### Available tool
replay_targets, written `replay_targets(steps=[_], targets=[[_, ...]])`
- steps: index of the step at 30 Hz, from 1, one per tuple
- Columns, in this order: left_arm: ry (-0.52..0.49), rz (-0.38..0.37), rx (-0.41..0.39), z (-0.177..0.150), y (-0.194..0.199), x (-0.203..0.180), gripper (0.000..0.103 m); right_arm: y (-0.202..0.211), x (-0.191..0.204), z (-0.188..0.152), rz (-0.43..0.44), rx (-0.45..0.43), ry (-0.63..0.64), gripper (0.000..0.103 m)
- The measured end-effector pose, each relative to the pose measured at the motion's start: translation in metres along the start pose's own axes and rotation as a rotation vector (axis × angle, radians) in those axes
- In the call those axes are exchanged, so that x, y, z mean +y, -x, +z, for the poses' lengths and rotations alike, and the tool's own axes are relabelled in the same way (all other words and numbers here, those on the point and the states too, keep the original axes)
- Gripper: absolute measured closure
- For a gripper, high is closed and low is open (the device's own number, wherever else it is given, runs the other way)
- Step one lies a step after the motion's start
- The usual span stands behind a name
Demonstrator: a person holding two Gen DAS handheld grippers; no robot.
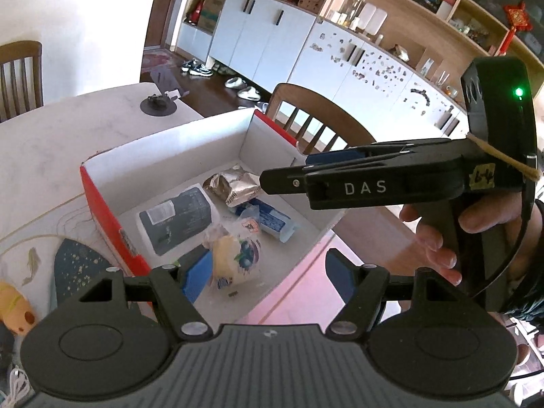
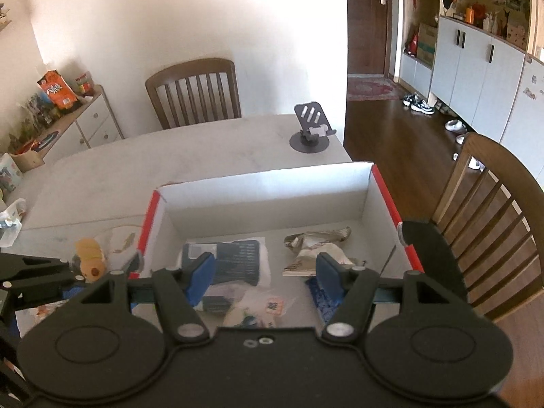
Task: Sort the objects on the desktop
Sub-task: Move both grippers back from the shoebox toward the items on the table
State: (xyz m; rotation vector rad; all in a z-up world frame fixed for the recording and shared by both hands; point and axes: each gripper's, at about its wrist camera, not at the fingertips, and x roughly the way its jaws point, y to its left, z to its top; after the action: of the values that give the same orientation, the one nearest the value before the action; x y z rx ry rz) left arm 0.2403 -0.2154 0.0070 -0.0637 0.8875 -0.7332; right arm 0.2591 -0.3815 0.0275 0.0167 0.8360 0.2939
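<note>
Both the left gripper (image 1: pixel 263 277) and right gripper (image 2: pixel 265 272) hang empty with jaws apart over the red-edged white cardboard box (image 1: pixel 102 197), where a clear-wrapped, probably soft and light bun (image 1: pixel 234 258) lies, best pinched gently across its middle.

Both tools are matte black plastic. The left gripper (image 1: pixel 265 272) carries blue pads on its fingers (image 1: pixel 195 278), silver screws at the linkage pivots, two round discs behind them and a ribbed grey plate between the discs. The right gripper (image 2: pixel 265 268) is built the same way. Seen from the left gripper, its body bears white "DAS" lettering, a yellow sticker with handwritten marks, a tan cord tied round it and a green light. The hand (image 1: pixel 438 238) wears a dark sleeve.
</note>
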Motion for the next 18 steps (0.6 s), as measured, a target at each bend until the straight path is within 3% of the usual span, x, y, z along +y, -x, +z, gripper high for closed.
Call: replay_targets(steps=[18], targets=[[0.025,0.029,-0.077,-0.046,0.085,0.039,0.031,0.026,0.07,-0.027,-0.014,-0.06,-0.013,0.037]])
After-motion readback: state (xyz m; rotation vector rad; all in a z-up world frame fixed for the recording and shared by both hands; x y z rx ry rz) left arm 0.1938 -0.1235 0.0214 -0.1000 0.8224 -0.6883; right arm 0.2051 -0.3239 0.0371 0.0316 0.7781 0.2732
